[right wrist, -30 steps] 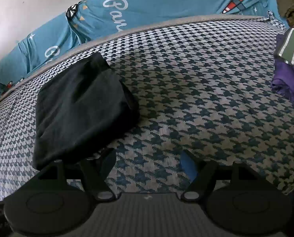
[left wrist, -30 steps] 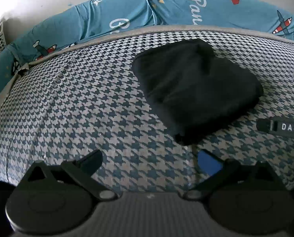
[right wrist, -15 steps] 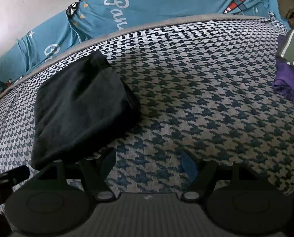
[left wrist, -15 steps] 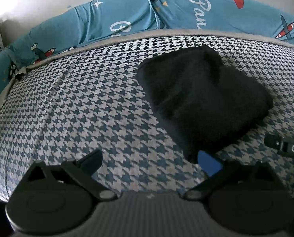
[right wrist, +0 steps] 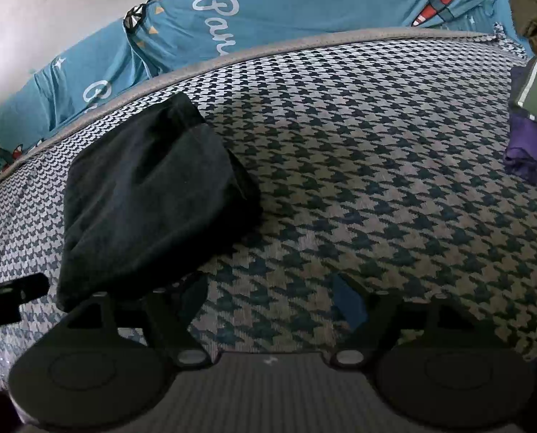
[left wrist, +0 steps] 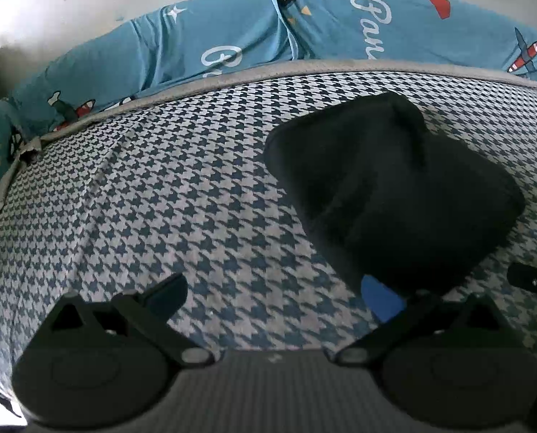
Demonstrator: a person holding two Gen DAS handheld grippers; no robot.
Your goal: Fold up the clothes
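Each handheld gripper was matt black plastic. The left gripper [left wrist: 273, 297] carried two round, disc-shaped housings at its base, each topped by a triangular bracket with a cut-out, and slanted arms running inward to small pale grey pivot screws. Between the discs lay a grey ribbed plate. One fingertip bore a bright blue pad [left wrist: 382, 299], the other looked black. The right gripper [right wrist: 272, 299] had the same discs, brackets, screws and ribbed plate, with a darker blue pad [right wrist: 349, 305]
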